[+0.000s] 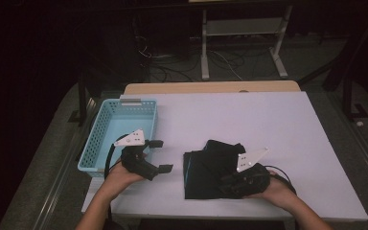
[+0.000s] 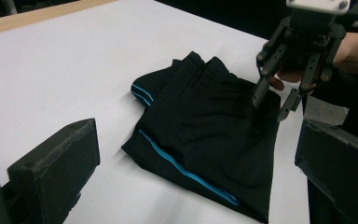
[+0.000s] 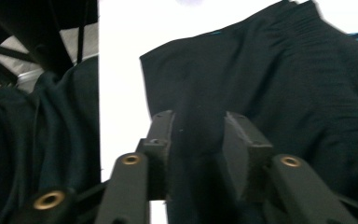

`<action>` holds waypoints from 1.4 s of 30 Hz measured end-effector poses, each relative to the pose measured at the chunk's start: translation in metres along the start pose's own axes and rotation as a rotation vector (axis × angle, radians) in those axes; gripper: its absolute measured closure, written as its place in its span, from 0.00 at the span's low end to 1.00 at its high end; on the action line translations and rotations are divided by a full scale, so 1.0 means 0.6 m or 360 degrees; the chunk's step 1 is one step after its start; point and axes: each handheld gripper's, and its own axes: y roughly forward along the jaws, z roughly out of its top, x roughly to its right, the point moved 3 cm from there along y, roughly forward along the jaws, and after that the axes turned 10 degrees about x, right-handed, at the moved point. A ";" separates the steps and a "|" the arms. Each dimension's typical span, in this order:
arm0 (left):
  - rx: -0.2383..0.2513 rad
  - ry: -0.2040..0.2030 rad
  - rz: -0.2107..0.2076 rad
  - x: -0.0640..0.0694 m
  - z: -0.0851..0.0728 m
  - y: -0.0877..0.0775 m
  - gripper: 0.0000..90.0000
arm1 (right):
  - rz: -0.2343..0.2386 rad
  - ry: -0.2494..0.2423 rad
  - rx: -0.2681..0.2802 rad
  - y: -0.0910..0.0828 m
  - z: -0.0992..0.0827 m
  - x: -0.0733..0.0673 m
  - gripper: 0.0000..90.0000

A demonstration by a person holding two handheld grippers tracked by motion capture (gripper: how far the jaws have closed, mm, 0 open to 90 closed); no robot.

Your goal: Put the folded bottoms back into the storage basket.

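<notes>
Presently the right gripper (image 2: pixel 271 103) stands on the near right part of the folded black garment (image 2: pixel 205 126), its two jaws tipped downward with a narrow gap between them; in the right gripper view a ridge of the dark cloth rises between the pads (image 3: pixel 161 135), which press on it from both sides (a pinch on the fabric). The right hand (image 1: pixel 273 189) holds this gripper from the near edge of the table, and its grey three-cornered plate points up and away. The garment lies on the white table (image 1: pixel 268 115) in the near middle, folded to a rough rectangle, with a thin blue stripe (image 2: pixel 186 173) along the edge facing the left gripper and a second short blue stripe at a far corner. The left gripper (image 1: pixel 160 155) is held by the left hand (image 1: pixel 122 175) just left of the garment, apart from it, its jaws spread wide and empty. Beside that gripper, at the left edge of the table, sits a light blue perforated basket (image 1: pixel 98 132), long side running away from the person. A wooden strip borders the far edge of the table.
</notes>
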 end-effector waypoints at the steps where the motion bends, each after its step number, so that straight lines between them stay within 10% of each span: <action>1: 0.0000 -0.0001 0.0001 0.000 0.000 0.000 0.00 | -0.0015 0.0023 0.0023 -0.005 0.001 0.003 0.61; 24: -0.0001 -0.0006 0.0003 -0.001 0.000 0.000 0.00 | -0.0298 0.0127 0.0170 -0.063 -0.014 0.026 0.05; 42: -0.0004 -0.0008 0.0007 -0.002 0.001 0.001 0.00 | -0.0433 0.0176 0.0297 -0.117 -0.057 0.023 0.01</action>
